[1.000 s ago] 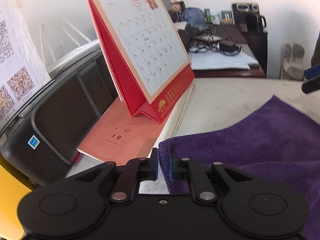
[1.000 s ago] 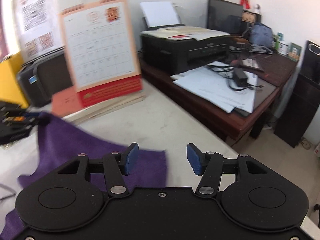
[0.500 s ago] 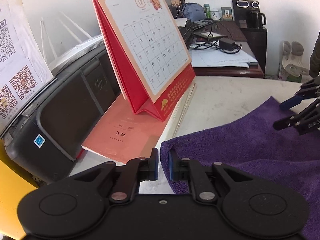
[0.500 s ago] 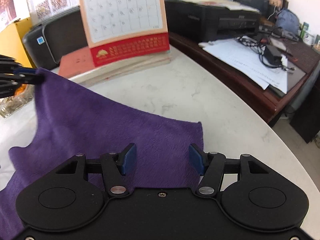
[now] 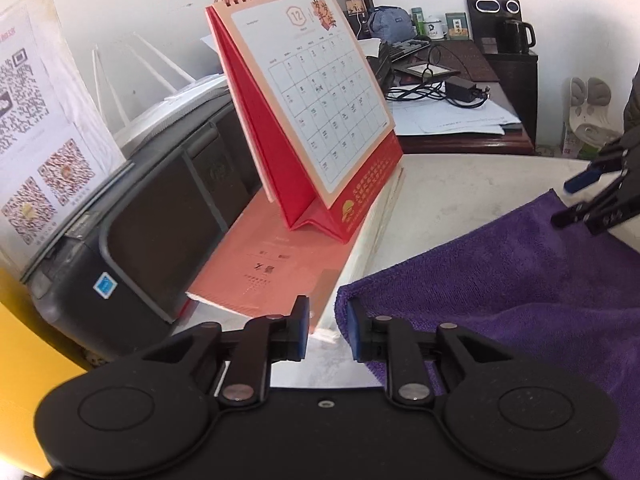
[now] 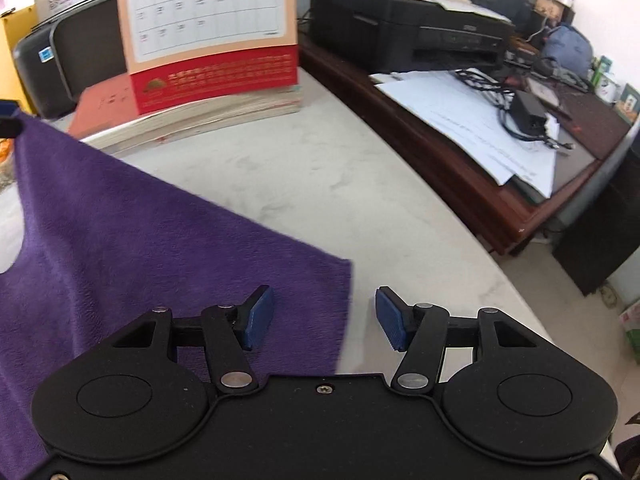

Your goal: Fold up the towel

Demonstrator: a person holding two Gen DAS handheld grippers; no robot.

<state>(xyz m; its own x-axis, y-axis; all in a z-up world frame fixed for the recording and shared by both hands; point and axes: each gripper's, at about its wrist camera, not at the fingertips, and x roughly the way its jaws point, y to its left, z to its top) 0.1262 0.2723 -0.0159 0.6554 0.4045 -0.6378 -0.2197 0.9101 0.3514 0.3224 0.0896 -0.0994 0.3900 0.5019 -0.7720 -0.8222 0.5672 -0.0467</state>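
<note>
A purple towel [image 5: 500, 280] lies spread on the pale table, also seen in the right wrist view [image 6: 160, 260]. My left gripper [image 5: 326, 320] is at the towel's far left corner with its jaws opening. The corner rests against the right pad and bare table shows in the gap. In the right wrist view that corner still peaks up toward the left gripper [image 6: 6, 120] at the frame edge. My right gripper [image 6: 324, 308] stands open low over the towel's right corner, with the towel's edge under the gap. It also appears in the left wrist view [image 5: 580, 200].
A red desk calendar [image 5: 320, 112] stands on a stack of red booklets [image 5: 272, 272] just behind the towel. A dark printer [image 5: 140, 220] sits to their left. The round table's edge [image 6: 500, 272] curves at right, with a wooden desk [image 6: 460, 152] holding papers and cables beyond.
The left jaws have parted from the towel corner they were pinching. The right gripper has dropped toward the towel's right corner and stayed open.
</note>
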